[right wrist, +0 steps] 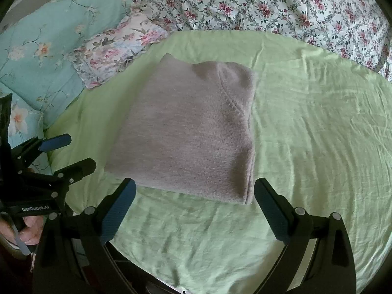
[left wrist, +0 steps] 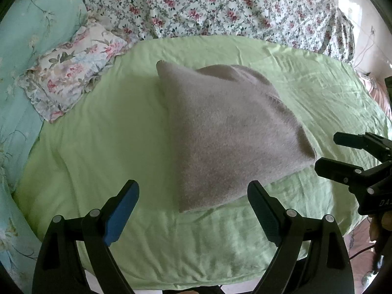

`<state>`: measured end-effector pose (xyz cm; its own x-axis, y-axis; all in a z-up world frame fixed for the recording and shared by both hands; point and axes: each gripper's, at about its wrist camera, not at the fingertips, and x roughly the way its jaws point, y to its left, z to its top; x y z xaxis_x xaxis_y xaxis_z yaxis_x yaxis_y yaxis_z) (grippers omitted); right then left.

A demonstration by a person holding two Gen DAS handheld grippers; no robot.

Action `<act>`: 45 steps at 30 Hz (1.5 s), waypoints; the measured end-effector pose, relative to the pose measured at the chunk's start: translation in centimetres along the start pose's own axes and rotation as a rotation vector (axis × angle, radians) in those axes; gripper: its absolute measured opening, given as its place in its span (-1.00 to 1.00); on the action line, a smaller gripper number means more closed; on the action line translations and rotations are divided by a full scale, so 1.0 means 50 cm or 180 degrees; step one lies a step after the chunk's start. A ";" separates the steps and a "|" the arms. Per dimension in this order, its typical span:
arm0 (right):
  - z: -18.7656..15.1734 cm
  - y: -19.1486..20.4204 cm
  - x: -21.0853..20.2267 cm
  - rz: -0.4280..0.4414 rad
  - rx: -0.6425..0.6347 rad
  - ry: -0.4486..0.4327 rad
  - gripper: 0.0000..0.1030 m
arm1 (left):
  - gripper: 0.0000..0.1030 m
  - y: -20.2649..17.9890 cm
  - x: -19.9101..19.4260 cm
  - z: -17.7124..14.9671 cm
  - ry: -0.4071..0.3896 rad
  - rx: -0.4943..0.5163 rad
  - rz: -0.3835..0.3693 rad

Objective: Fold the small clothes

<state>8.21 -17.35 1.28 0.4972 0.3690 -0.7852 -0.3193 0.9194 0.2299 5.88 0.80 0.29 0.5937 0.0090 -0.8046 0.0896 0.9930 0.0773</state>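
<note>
Left wrist view: green-sheeted bed (left wrist: pixel 98 147) fills the ground; on it, just ahead of the left hand-held gripper (left wrist: pixel 193 193), lies a grey knitted garment folded into a thick rectangle (left wrist: pixel 230 137).

- Left hand-held gripper released, jaws wide, holding nothing; garment's near corner sits between and just beyond its fingertips.
- Right hand-held gripper (right wrist: pixel 194 191) likewise spread and empty; garment's near edge just ahead of it, right fold line by its right finger.
- Judgement: fold looks close to finished. For any last fold or squaring-up, pinch the near corners through all layers, lift low and lay over evenly; thick knit will likely spring back.
- Garment: fuzzy, soft, stitched seam curving near its far right corner; edges roughly aligned, top surface slightly domed.
</note>
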 end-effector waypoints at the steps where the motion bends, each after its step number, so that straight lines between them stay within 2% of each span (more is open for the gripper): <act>1: 0.000 0.001 0.000 -0.0003 0.0002 -0.0002 0.89 | 0.76 0.000 0.000 0.000 0.0000 -0.0001 -0.0002; 45: 0.006 -0.018 0.021 0.0028 0.0004 0.0043 0.89 | 0.76 -0.006 0.019 0.002 0.0042 -0.0003 -0.0004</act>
<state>9.25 -17.78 0.43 0.4833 0.3754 -0.7909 -0.3227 0.9162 0.2376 6.51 0.51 -0.44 0.5830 0.0094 -0.8124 0.0897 0.9931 0.0758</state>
